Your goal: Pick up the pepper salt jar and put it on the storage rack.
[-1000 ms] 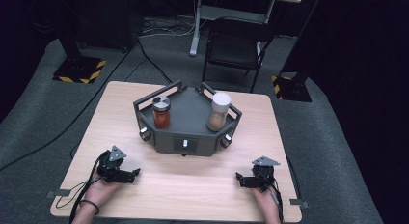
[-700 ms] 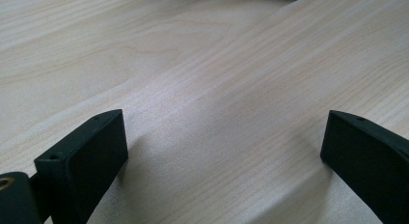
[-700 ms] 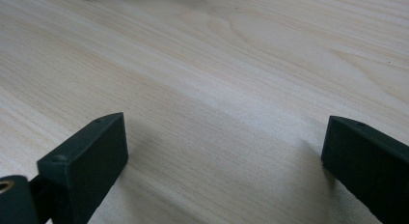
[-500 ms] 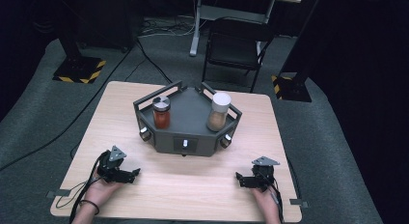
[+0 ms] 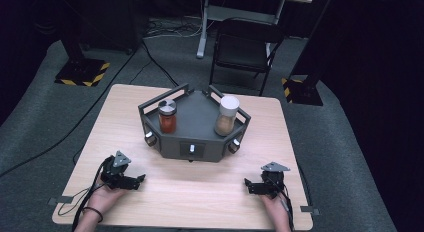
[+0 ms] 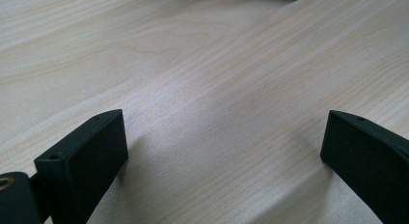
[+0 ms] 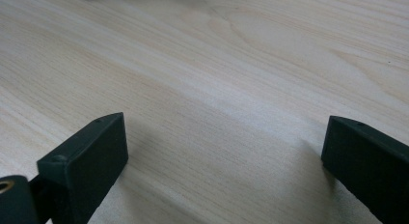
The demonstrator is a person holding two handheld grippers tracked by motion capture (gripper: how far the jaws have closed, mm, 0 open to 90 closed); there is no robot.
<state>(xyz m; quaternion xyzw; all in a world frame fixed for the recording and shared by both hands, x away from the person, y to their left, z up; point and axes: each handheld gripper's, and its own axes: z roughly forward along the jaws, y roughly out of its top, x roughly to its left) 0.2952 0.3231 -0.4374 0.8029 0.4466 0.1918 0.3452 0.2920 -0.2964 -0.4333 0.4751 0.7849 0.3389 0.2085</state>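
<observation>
Apparently at rest, the left gripper (image 5: 141, 178) lay on the desk (image 5: 200, 192) near its left corner, jaws spread wide and empty. Farther off at the centre stood a dark tray (image 5: 196, 123) carrying a red-filled jar (image 5: 167, 117) on the left and a tan-filled jar (image 5: 226, 115) on the right, probably set within both hands' reach. The right gripper (image 5: 247, 184) rested near the right corner, likewise wide open, holding nothing.

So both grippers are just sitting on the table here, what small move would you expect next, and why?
Probably a lift and reach forward toward the dark tray. Both the left gripper and the right gripper rest open on the bare table, holding nothing. The red-filled jar and the tan-filled jar stand upright on the tray, the likeliest targets.
</observation>
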